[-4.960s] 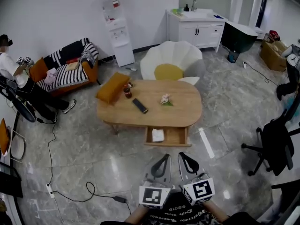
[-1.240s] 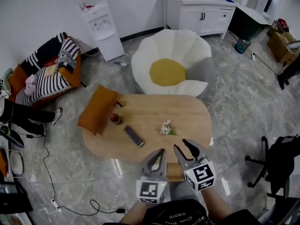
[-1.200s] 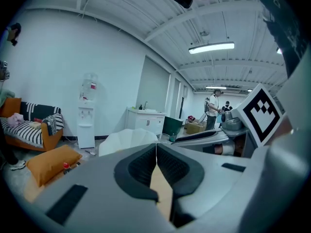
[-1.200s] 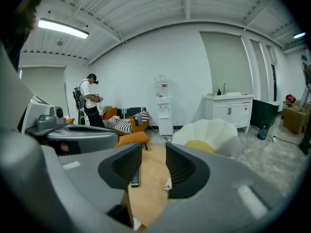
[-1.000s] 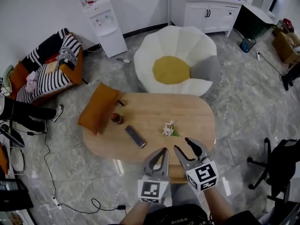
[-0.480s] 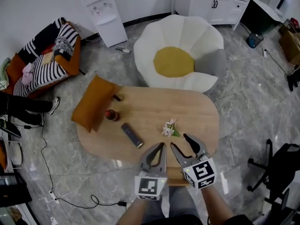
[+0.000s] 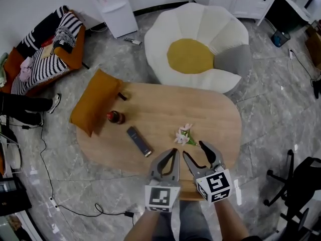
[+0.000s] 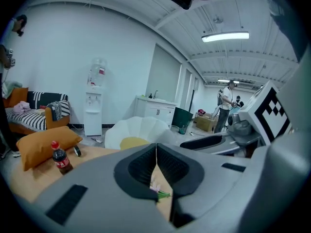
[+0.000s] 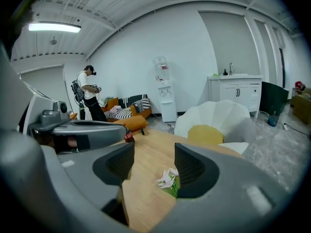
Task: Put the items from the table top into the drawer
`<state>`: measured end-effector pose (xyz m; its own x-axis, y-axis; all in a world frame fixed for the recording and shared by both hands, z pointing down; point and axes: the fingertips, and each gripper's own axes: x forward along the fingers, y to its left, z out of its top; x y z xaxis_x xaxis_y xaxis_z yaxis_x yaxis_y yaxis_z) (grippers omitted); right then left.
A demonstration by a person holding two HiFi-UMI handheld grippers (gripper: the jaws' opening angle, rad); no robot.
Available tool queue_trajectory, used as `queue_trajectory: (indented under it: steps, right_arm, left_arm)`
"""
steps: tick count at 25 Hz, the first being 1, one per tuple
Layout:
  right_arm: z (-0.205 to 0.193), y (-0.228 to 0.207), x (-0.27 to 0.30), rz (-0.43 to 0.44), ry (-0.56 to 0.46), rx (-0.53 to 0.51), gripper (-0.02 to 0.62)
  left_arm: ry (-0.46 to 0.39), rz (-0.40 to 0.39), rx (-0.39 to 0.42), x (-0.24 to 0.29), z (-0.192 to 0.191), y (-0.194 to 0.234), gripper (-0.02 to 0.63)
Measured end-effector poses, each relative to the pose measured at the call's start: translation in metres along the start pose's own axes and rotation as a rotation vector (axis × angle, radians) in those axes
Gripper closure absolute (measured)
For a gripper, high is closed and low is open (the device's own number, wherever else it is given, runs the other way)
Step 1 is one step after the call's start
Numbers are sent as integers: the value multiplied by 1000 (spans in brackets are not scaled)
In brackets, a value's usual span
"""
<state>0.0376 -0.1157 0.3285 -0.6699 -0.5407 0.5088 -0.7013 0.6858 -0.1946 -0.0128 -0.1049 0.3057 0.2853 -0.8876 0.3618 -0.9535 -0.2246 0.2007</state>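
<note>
Lying on the table, the flower shows pale petals, green leaves.

Oval wooden table — flower, remote, cola bottle, orange cushion — daisy chair beyond

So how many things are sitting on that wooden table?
5: orange cushion at the left end, small dark roll and cola bottle beside it, remote mid-table, flower further right. The cushion may hide more.
</note>
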Motion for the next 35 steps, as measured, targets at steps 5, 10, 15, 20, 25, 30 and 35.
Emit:
queue_trajectory:
  steps: [5, 10, 15, 20, 25, 30, 35]
  right_arm:
    - [-20, -15, 16, 7, 28, 2, 347]
    - [-38, -26, 31, 3, 46, 17, 345]
    - [-56, -28, 50, 33, 89, 3, 324]
    - [-72, -34, 64, 51, 111, -13, 324]
    - [-85, -38, 79, 66, 124, -12, 312]
    - [-102, -38, 93, 71, 148, -5, 310]
    - [-122, -43, 107, 62, 171, 17, 290]
  left_arm:
    - [22, 26, -10, 15, -24, 11, 594]
    - [11, 44, -58, 31, -32, 15, 594]
    - [23, 68, -68, 46, -51, 25, 594]
    - [59, 90, -83, 53, -75, 38, 595]
    - [73, 115, -90, 59, -97, 53, 594]
    - [80, 117, -95, 68, -110, 58, 594]
    - [97, 66, -71, 84, -125, 46, 594]
